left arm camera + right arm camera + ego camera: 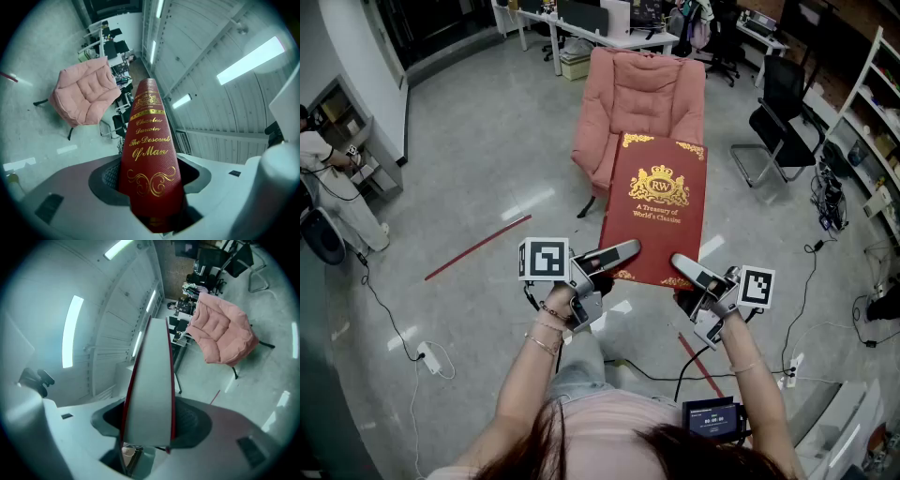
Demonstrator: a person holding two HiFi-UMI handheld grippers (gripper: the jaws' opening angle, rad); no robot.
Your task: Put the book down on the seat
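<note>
A large red book (656, 211) with gold lettering is held flat in the air, cover up, between both grippers. My left gripper (617, 255) is shut on its near left corner, and the gold-printed spine (149, 150) fills the left gripper view. My right gripper (686, 270) is shut on the near right corner; the right gripper view looks along the white page edge (151, 390). The pink padded armchair (639, 105) stands on the floor beyond the book's far edge, its seat partly hidden by the book. The chair also shows as the armchair (84, 96) and the armchair (224, 336).
A black office chair (778, 117) stands right of the armchair. White desks (600, 33) with clutter line the back. Red tape strips (478, 247) and cables (389, 323) lie on the grey floor. A person (328, 187) stands at the far left by a shelf.
</note>
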